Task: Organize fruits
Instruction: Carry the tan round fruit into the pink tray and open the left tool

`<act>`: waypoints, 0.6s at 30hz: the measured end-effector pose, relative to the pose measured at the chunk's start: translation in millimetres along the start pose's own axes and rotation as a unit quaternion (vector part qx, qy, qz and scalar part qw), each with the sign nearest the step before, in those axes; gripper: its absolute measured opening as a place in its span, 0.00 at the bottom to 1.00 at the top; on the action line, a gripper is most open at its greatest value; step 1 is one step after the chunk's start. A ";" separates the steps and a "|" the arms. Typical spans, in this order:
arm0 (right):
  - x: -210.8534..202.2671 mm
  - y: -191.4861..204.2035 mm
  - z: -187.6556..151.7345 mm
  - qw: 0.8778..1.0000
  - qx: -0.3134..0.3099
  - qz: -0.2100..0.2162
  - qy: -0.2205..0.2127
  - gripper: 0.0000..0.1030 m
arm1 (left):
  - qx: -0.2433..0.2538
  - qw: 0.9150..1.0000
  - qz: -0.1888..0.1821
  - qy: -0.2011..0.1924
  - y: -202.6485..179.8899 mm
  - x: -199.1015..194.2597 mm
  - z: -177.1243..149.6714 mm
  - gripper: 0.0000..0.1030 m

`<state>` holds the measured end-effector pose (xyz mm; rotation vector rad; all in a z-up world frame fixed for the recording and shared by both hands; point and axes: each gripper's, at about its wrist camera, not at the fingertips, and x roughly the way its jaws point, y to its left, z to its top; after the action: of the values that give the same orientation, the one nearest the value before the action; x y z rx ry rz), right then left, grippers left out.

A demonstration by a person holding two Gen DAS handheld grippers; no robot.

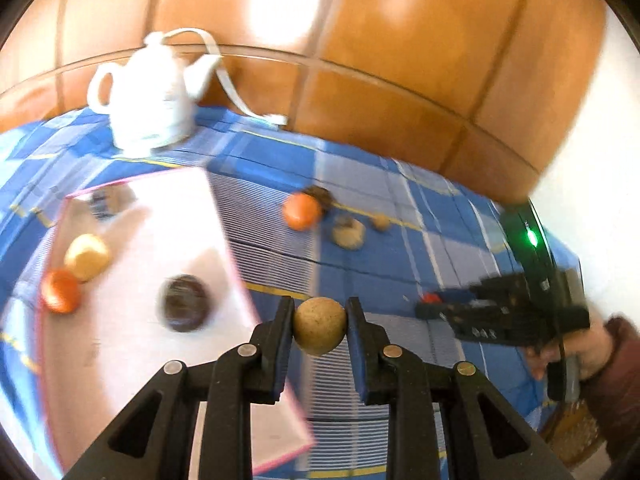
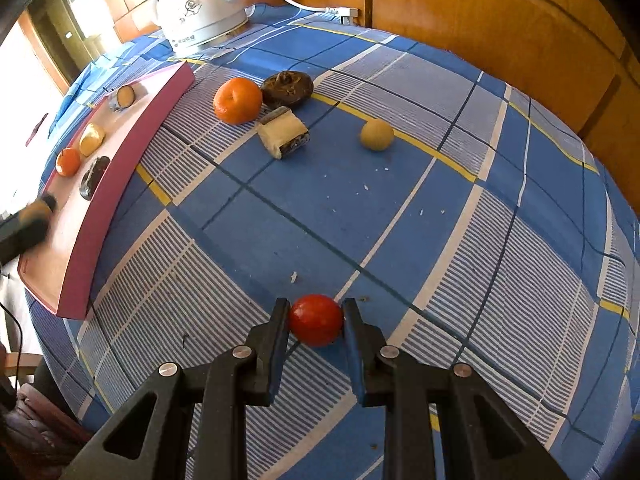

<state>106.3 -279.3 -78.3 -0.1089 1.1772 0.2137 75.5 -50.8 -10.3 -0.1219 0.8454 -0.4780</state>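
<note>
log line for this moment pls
left gripper: shut on tan round fruit, over pink tray edge | right gripper: shut on red fruit | loose on cloth: orange, tan ball

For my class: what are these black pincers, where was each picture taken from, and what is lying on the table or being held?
A person holds a two-finger gripper in each hand, each carrying its own camera looking along the fingers. In the left view, the left gripper clamps a tan round fruit near the pink tray. In the right view, the right gripper clamps a red fruit. On the blue checked cloth lie an orange, a dark fruit, a cut piece and another tan ball. A white kettle stands behind.
</note>
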 end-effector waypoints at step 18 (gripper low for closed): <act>2.3 5.7 1.3 1.000 -0.012 -0.009 0.003 0.25 | -0.143 0.984 0.110 -0.011 130.2 -20.8 -7.3 0.25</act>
<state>107.1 -273.2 -79.8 -0.1416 1.1788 0.2111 104.9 74.8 -38.5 -0.2940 0.8910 -0.1460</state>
